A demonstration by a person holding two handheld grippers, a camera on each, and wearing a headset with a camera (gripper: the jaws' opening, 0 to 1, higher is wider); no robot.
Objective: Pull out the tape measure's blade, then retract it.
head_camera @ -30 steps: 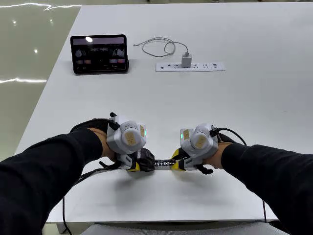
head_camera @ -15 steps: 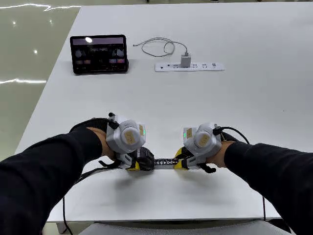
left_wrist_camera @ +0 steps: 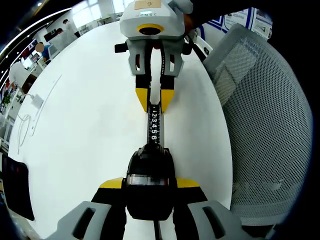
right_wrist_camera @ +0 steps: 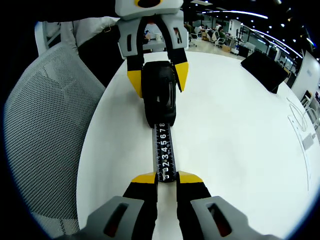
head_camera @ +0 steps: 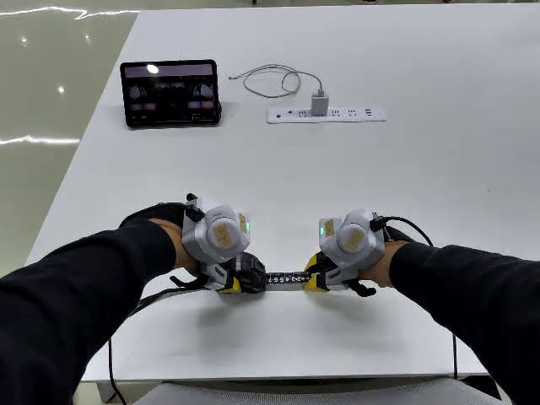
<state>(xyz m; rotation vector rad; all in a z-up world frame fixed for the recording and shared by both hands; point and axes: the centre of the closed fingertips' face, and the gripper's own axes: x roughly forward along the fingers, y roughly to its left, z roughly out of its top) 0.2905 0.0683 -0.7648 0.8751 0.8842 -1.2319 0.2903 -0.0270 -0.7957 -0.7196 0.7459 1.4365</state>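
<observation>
The black tape measure case [head_camera: 251, 275] rests low over the white table near its front edge, with my left gripper [head_camera: 234, 281] shut on its sides; the case [left_wrist_camera: 150, 180] sits between the yellow-tipped jaws in the left gripper view. A short length of numbered blade [head_camera: 287, 277] runs right from the case to my right gripper [head_camera: 313, 281], which is shut on the blade's end. In the right gripper view the blade [right_wrist_camera: 164, 152] leads from my pinching tips up to the case [right_wrist_camera: 159, 97]. The right gripper [left_wrist_camera: 154, 100] faces me in the left gripper view.
A dark tablet [head_camera: 170, 91] stands at the table's back left. A white power strip [head_camera: 327, 115] with a charger and coiled cable [head_camera: 274, 80] lies behind centre. A grey mesh chair [left_wrist_camera: 265, 125] is beside the table's near edge. A black cord trails from each gripper.
My right gripper has moved a little to the right with the blade's end, and more numbered blade shows between the grippers. The left gripper and case have stayed put.
</observation>
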